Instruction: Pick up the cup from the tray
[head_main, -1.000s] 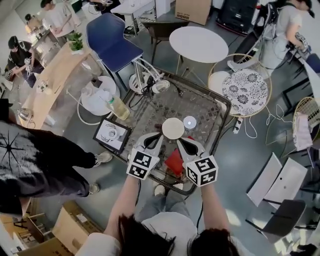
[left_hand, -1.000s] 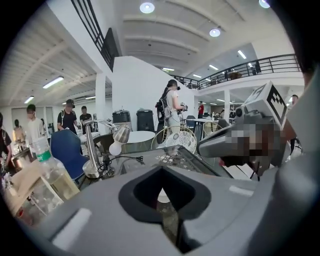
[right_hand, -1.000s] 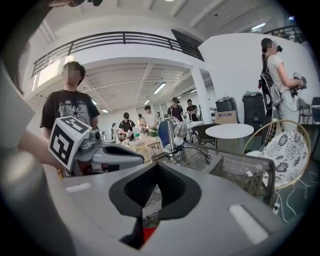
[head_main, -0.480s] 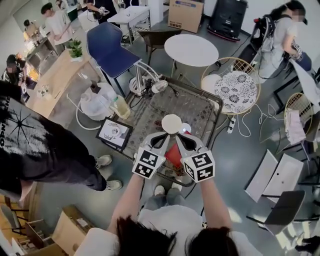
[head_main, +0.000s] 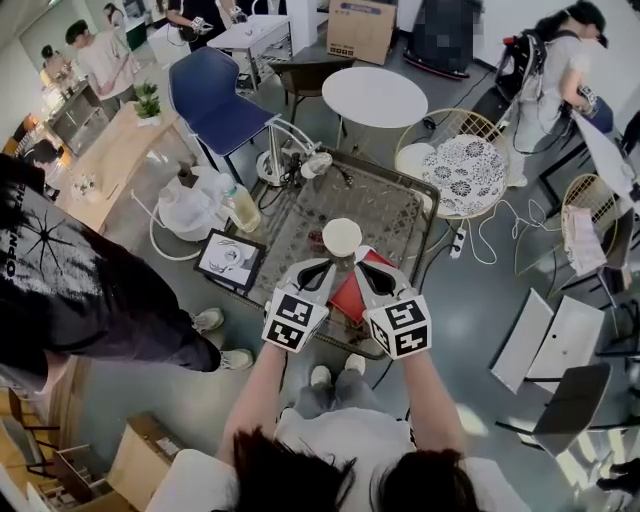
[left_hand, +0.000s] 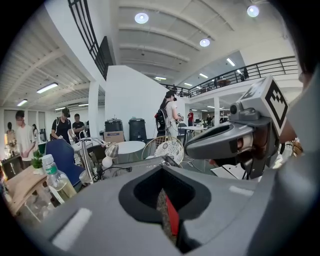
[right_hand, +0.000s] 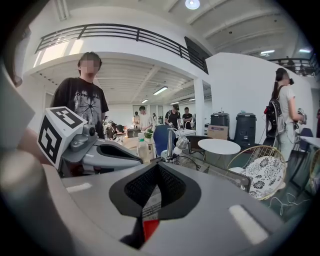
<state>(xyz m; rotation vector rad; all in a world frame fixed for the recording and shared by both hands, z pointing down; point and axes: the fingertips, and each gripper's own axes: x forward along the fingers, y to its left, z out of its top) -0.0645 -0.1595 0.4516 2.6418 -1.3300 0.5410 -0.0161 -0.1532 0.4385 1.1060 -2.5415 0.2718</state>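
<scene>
In a busy open hall, over the dark-framed patterned glass table (head_main: 392, 205), the white round cup (head_main: 342, 237) shows beside the flat red tray (head_main: 350, 297), between the tips of the left gripper (head_main: 322, 268) and right gripper (head_main: 363, 264), both pressed together on nothing; it looks light and thin-walled, so a gentle grip on its sides seems best.

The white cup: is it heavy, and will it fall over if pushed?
The cup looks small and plain white, like paper or thin plastic, so it is probably light and could squash. Being round, it would likely roll if a sideways push tipped it.
</scene>
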